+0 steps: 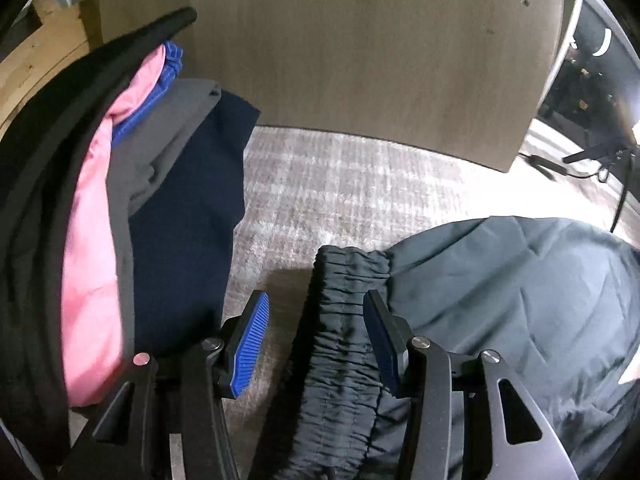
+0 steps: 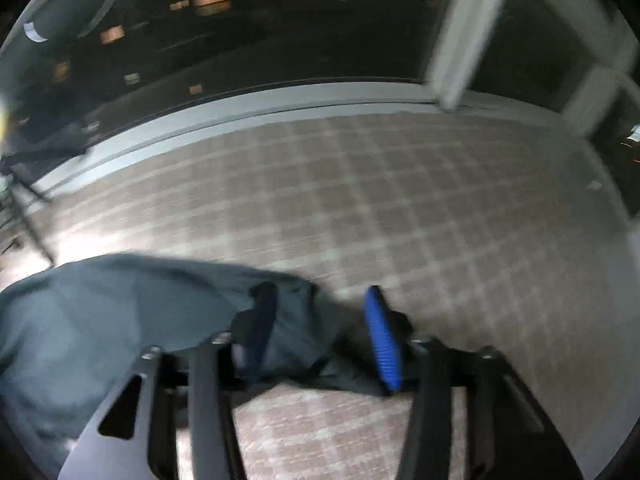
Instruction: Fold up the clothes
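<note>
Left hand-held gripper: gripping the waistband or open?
Open. The left hand-held gripper straddles the dark trousers' elastic waistband, but the blue left pad stands clear of the cloth over the carpet.

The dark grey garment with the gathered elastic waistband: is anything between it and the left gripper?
Nothing visible. The left gripper is open, and the dark grey garment's elastic waistband already lies between its blue ribbed pads. The stacked clothes lie off to one side.

**Open rug ahead, clutter on my left**

Checked rug [image 1: 352, 184] lies bare ahead of both my claws. A clothes pile [image 1: 160, 200] crowds my left, a wooden panel [image 1: 360, 40] blocks beyond, and the window sill [image 2: 248, 108] bounds my right claw's far side.
</note>
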A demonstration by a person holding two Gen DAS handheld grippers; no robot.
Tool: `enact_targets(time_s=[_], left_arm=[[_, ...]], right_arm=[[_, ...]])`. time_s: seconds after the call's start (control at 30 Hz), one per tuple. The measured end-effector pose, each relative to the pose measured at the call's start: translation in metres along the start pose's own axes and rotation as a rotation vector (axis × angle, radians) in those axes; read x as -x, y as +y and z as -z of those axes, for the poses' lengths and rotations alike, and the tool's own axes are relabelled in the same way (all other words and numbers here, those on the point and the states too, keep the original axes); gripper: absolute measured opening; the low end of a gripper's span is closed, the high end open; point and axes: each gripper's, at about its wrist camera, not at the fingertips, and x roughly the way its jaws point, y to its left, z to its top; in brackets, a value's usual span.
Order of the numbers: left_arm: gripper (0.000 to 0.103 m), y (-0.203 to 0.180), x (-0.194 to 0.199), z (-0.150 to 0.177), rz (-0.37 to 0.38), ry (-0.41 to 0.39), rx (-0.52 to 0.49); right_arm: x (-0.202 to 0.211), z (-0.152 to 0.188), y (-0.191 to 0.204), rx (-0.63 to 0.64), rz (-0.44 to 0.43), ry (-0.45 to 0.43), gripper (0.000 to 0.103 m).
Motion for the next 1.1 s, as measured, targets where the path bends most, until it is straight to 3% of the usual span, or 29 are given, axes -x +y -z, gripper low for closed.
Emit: enact_targets(time_s=[0.07,0.17,0.53,0.57,0.7,0.73,0.77,0.83,0.87,1.0,1.1], left_arm=[[0.047,0.003,0.001,0.001,-0.011,-0.004,0.000],[0.047,0.008,0.001,0.003,-0.007,-0.004,0.015],[0.054,-0.020,-0.030,0.000,-0.007,0.055,-0.084],[0.053,-0.024,-0.033,-0.002,-0.010,0.058,-0.097],[0.027,-0.034,-0.033,-0.004,-0.025,0.053,-0.133],[0.025,-0.035,-0.030,-0.004,-0.039,0.043,-0.142],[0.015,-0.035,-0.027,-0.003,-0.048,0.036,-0.145],[0.011,-0.031,-0.019,-0.002,-0.024,0.030,-0.129],[0.006,-0.029,-0.016,-0.002,-0.010,0.023,-0.120],[0.003,-0.029,0.002,-0.012,0.010,-0.029,-0.094],[0.003,-0.025,0.013,-0.029,0.032,-0.073,-0.042]], right_arm=[[-0.005,0.009,0.006,0.068,-0.003,0.004,0.058],[-0.027,0.019,0.018,0.134,0.003,0.034,0.060],[-0.092,0.006,0.006,0.094,0.021,0.142,0.061],[-0.095,0.004,0.008,0.098,0.022,0.140,0.061],[-0.097,-0.003,0.015,0.103,-0.014,0.119,0.060],[-0.097,-0.005,0.019,0.103,-0.028,0.115,0.045],[-0.096,-0.006,0.021,0.101,-0.040,0.111,0.022],[-0.090,-0.005,0.026,0.098,-0.054,0.100,0.002],[-0.086,-0.005,0.030,0.100,-0.054,0.094,0.002],[-0.068,-0.011,0.057,0.154,-0.017,0.041,0.001],[-0.050,-0.030,0.057,0.084,-0.021,-0.020,0.000]])
